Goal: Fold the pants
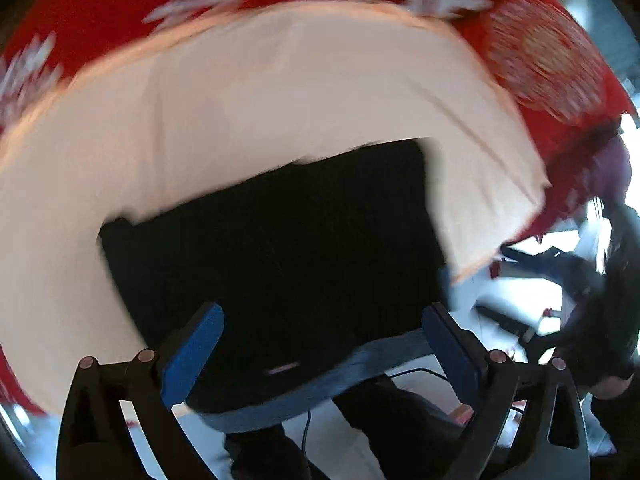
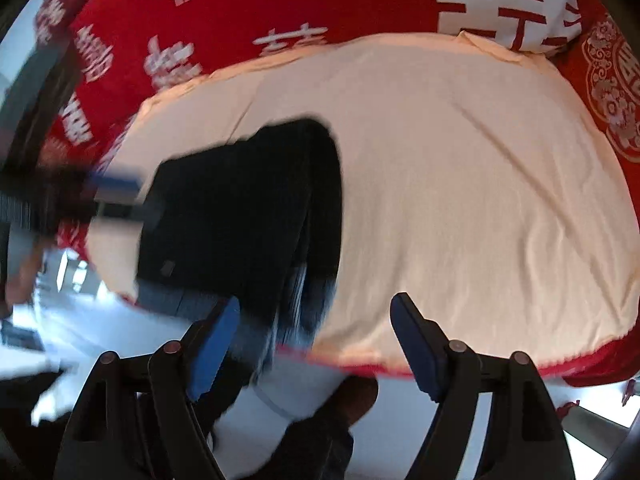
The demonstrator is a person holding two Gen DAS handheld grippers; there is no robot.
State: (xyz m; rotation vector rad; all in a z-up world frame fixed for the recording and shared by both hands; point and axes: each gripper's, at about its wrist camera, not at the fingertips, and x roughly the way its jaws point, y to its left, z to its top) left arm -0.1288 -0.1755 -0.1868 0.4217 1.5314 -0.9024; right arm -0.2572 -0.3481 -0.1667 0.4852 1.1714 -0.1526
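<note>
The black pants (image 2: 240,208) lay as a compact, roughly rectangular bundle on the cream cloth (image 2: 460,184), toward that cloth's near edge and left of its middle in the right wrist view. Layered edges showed along the bundle's right side, which suggested several folds were already made. The left gripper (image 1: 322,344) had its blue fingers spread wide with nothing between them, poised above the near edge of the bundle. The right gripper (image 2: 314,340) was likewise spread and empty, hanging over the cream cloth's near edge just beside the bundle's lower right corner. Around the cream cloth lay a red blanket (image 2: 280,0) with white lettering. Judging by the tidy shape, the folding looked finished or nearly so; at most a final tuck or smoothing remained, though blur hid the finer details.
</note>
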